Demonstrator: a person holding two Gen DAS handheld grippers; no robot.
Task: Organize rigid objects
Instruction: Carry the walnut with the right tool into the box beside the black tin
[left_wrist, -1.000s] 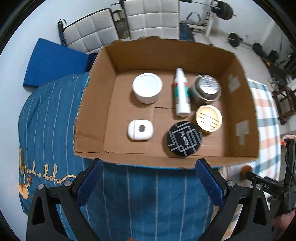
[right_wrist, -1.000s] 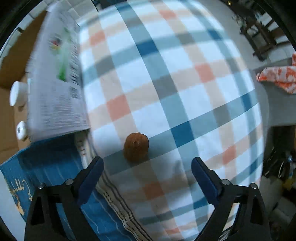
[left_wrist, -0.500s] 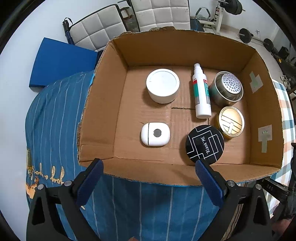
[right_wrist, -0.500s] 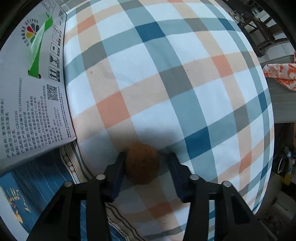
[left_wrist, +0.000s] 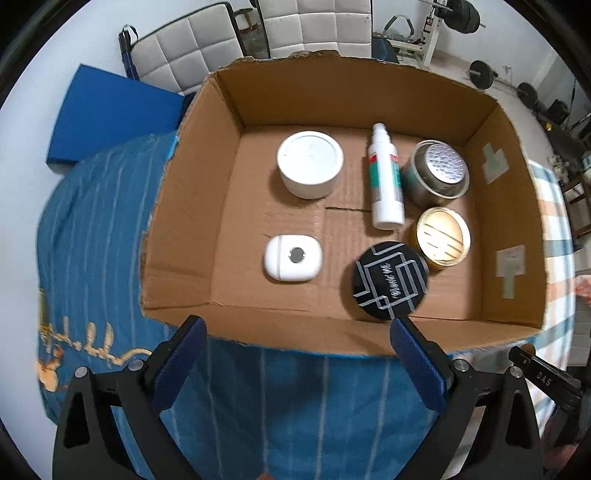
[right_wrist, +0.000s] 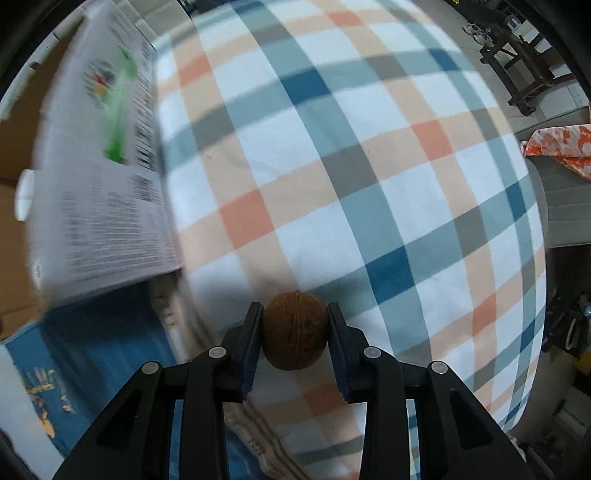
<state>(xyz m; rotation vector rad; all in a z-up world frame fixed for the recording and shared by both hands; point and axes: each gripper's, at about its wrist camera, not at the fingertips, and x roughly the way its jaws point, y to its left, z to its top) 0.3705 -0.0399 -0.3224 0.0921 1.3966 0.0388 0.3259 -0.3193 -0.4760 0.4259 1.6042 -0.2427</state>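
Right gripper (right_wrist: 295, 334) fingers clamped on small round brown walnut-like ball (right_wrist: 294, 329), ball over plaid blue-orange-white cloth (right_wrist: 332, 166), just right of open brown cardboard box (left_wrist: 369, 332). Left gripper (left_wrist: 295, 354) fingers wide apart, empty, poised over near wall of box. Inside box: white round jar (left_wrist: 309, 163), white spray bottle (left_wrist: 385, 181), silver tin (left_wrist: 436, 173), gold-rimmed tin (left_wrist: 442, 238), black patterned disc (left_wrist: 389, 280), white rounded case (left_wrist: 291, 258).

The left gripper (left_wrist: 299, 354) hangs open over the blue cloth (left_wrist: 92, 236), just before a cardboard box (left_wrist: 229, 206) holding six small containers.
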